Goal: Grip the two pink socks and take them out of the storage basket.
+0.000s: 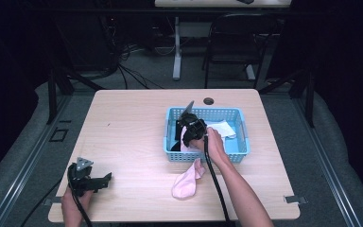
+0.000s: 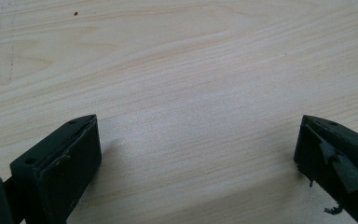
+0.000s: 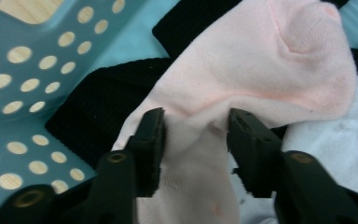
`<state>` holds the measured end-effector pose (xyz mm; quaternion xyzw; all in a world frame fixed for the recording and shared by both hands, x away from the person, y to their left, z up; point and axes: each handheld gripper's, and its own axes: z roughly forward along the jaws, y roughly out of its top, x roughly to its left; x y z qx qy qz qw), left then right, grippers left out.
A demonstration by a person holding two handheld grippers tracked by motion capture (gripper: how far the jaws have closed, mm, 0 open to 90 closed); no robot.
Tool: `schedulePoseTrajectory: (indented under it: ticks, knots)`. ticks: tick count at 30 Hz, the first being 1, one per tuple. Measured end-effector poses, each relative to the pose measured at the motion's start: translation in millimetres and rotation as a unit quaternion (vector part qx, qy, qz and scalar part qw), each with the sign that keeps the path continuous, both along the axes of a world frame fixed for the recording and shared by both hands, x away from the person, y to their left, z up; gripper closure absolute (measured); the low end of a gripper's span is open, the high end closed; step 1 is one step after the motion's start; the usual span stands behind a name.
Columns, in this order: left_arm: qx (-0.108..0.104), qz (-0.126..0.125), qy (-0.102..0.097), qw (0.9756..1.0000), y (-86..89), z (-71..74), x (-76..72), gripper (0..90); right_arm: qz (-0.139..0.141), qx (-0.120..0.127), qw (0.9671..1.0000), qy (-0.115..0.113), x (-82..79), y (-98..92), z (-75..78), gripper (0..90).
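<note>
A light wooden table [image 1: 123,123] is seen, with a blue perforated plastic basket [image 1: 238,146] on it. Inside the basket, a pale pink sock [image 3: 261,70] is pinched by the right gripper [image 3: 195,140]. Left of the basket, the left gripper [image 1: 97,182] is held with jaws wide apart.

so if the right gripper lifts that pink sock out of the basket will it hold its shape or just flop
Probably flop: the soft pink knitted sock already bunches between the right gripper fingers. It looks thin and light, so it should lift easily out of the blue perforated plastic basket. It may drag the black ribbed fabric lying under it.
</note>
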<state>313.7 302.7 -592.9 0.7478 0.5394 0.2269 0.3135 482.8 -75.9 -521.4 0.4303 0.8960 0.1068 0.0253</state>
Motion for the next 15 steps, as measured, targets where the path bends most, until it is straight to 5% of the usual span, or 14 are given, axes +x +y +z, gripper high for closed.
schedulePoseTrajectory:
  ticks: [5,15]
  knots:
    - [0.001,0.0,0.0,1.0,0.0,0.0,0.0,0.6,-0.004,0.011,0.9999,0.005,0.8,-2.6,-5.2,83.0]
    - [0.0,0.0,0.0,1.0,-0.1,0.0,0.0,0.6,0.009,0.034,0.9993,-0.009,-8.6,-13.1,21.5,85.3]
